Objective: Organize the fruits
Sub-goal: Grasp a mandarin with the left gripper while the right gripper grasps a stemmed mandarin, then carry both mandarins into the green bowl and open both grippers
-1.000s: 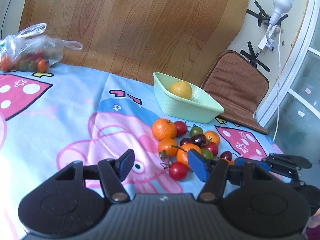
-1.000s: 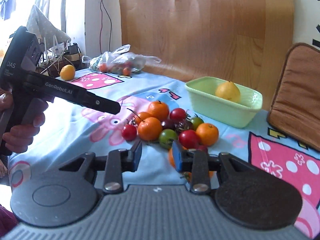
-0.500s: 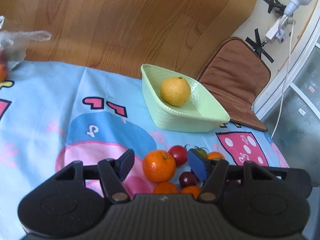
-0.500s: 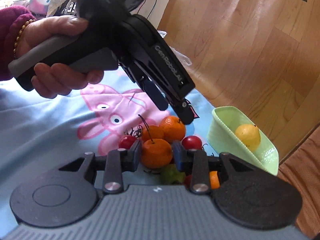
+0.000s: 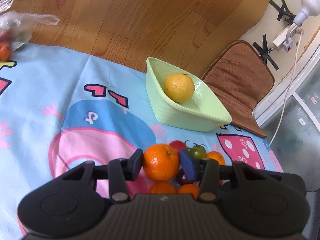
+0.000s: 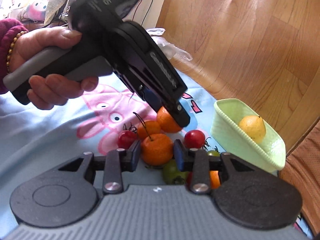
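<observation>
A pile of oranges and red, green and dark tomatoes lies on the cartoon blanket. My left gripper (image 5: 161,163) is shut on an orange (image 5: 161,165) at the pile's far edge; it also shows in the right wrist view (image 6: 167,122). My right gripper (image 6: 156,155) has its blue pads on both sides of another orange (image 6: 157,149) with a stem, and looks shut on it. A pale green basket (image 5: 200,118) holds one yellow citrus fruit (image 5: 179,87) beyond the pile; the basket also shows in the right wrist view (image 6: 230,134).
A plastic bag with fruit (image 5: 12,32) lies at the blanket's far left. A brown cushion (image 5: 240,84) lies behind the basket. A power strip and white cable (image 5: 288,38) hang on the wall at right. Wood-pattern sheet backs the blanket.
Both grippers have moved down onto the pile. The left jaws have closed on an orange. The right jaws now sit tight around the stemmed orange.
</observation>
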{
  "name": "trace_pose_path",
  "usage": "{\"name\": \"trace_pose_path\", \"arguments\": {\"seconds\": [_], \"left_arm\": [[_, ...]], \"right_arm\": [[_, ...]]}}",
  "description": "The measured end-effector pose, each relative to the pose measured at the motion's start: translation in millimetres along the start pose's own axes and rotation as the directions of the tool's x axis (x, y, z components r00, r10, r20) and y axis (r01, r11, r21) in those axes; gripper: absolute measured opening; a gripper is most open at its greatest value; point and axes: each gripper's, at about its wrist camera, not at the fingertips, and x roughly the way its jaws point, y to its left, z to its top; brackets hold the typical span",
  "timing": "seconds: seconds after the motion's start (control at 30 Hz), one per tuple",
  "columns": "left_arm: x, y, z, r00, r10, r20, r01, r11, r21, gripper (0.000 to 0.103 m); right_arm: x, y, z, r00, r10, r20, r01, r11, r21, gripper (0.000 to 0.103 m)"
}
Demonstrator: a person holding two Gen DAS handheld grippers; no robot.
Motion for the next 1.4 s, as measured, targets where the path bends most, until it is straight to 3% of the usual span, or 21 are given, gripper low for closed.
{"name": "trace_pose_path", "arguments": {"seconds": [0.23, 0.37, 0.5, 0.67, 0.87, 1.03, 1.17, 1.3, 1.4], "left_arm": [[-55, -22, -13, 0.996, -0.03, 0.086, 0.026, 0.999, 0.046, 0.041], [-76, -42, -40, 0.992, -0.1, 0.078, 0.093, 0.992, 0.085, 0.041], [-71, -58, -71, 0.99, -0.143, 0.024, 0.139, 0.983, 0.12, 0.041], [-43, -67, -93, 0.995, -0.091, -0.052, 0.097, 0.985, 0.14, 0.041], [-39, -75, -106, 0.999, -0.03, -0.041, 0.037, 0.98, 0.193, 0.041], [-52, -82, -110, 1.0, -0.005, 0.002, 0.005, 0.971, 0.238, 0.06], [-58, -87, -113, 1.0, 0.005, 0.013, -0.009, 0.964, 0.266, 0.064], [-51, -87, -116, 1.0, 0.019, 0.001, -0.019, 0.961, 0.275, 0.061], [-43, -84, -117, 0.999, 0.027, -0.023, -0.02, 0.963, 0.27, 0.042]], "right_arm": [[-39, 4, -2, 0.998, 0.007, 0.061, -0.013, 0.995, 0.102, 0.037], [-69, 3, -21, 0.998, 0.012, 0.069, -0.025, 0.98, 0.196, 0.037], [-87, 4, -44, 0.999, -0.017, 0.045, 0.004, 0.961, 0.275, 0.038], [-97, 3, -67, 0.998, -0.059, 0.011, 0.052, 0.932, 0.358, 0.037], [-104, 4, -75, 0.997, -0.079, 0.008, 0.07, 0.923, 0.378, 0.04], [-107, 8, -74, 0.998, -0.066, 0.024, 0.054, 0.934, 0.352, 0.053], [-106, 8, -75, 0.997, -0.072, 0.025, 0.059, 0.936, 0.347, 0.057], [-100, 7, -77, 0.997, -0.074, 0.01, 0.066, 0.937, 0.343, 0.057], [-95, 7, -79, 0.998, -0.067, -0.001, 0.063, 0.936, 0.346, 0.055]]}}
